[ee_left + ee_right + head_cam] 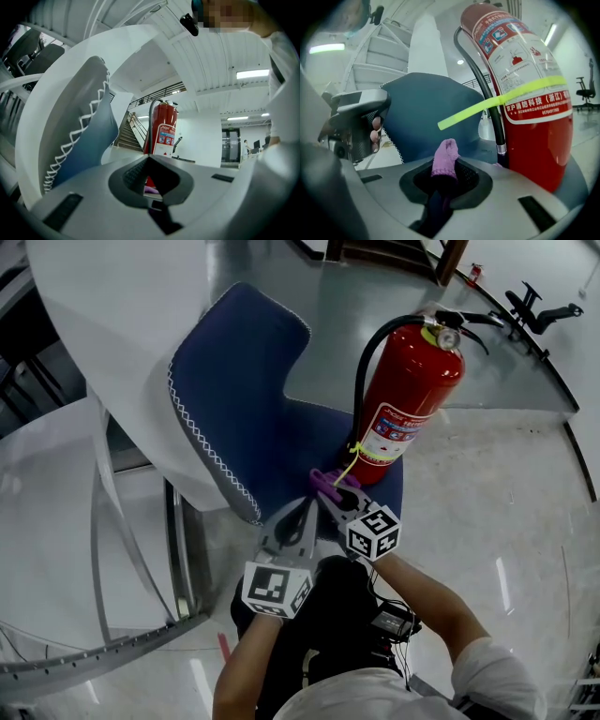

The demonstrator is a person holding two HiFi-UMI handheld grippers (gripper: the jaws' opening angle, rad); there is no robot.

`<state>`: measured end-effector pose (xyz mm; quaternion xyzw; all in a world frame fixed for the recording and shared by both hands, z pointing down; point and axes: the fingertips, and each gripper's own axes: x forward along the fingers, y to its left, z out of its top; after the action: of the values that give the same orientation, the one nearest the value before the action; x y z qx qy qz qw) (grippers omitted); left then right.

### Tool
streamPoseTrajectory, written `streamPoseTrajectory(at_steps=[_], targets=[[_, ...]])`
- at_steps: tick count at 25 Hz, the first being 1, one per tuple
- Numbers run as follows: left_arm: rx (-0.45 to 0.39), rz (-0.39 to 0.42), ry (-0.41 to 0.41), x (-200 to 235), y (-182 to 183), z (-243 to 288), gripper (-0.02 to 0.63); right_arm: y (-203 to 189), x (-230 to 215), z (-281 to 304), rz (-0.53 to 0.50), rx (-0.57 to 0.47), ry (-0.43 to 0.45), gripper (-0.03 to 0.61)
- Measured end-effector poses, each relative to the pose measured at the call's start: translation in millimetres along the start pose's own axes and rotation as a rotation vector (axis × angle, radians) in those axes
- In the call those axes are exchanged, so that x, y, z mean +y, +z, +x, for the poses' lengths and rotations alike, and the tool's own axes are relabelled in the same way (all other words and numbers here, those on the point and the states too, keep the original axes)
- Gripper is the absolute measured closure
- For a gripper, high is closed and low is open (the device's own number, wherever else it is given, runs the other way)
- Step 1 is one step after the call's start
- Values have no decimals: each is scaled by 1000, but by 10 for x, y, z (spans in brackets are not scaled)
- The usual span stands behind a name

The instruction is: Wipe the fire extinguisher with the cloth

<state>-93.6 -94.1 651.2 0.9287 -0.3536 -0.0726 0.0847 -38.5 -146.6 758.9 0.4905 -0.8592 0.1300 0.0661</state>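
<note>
A broad chair (pixel 246 390), padded in blue fabric with white zigzag stitching along its edge and set in a smooth white shell, carries the fire extinguisher (pixel 410 395), which stands upright on the seat. The extinguisher is a glossy red metal cylinder with a rounded shoulder, a black handle and a small round gauge (pixel 447 337) at the top. A black rubber hose (pixel 362 376) arches from the head down its side. A white label (pixel 394 427) with red and blue print wraps the lower half of the body, and a thin yellow-green strap (pixel 350 461) crosses it, one end sticking out stiffly. The floor (pixel 487 512) beyond is pale polished stone. The right gripper (pixel 336 491) sits low, just beside the base of the extinguisher, its jaws pinching the cloth (pixel 327 481). The cloth is a small purple knitted piece, its soft bunched end poking up from between the jaws close to the hose and the red wall; whether it touches the cylinder cannot be told. The left gripper (pixel 305 509) hangs just left of the right one, aimed at the extinguisher, its ribbed dark jaws pressed together with nothing between them.
</note>
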Motion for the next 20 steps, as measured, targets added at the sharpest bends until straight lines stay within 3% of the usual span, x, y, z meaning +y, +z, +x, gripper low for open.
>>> streamPoseTrajectory(at_steps=[9, 14, 20], targets=[[12, -5, -5, -38, -59, -26, 609, -18, 193, -117, 69, 14, 84, 520], [17, 1, -9, -93, -35, -16, 609, 75, 329, -359, 127, -57, 142, 520], [19, -7, 0, -123, 3, 13, 609, 293, 201, -669, 124, -173, 78, 520]])
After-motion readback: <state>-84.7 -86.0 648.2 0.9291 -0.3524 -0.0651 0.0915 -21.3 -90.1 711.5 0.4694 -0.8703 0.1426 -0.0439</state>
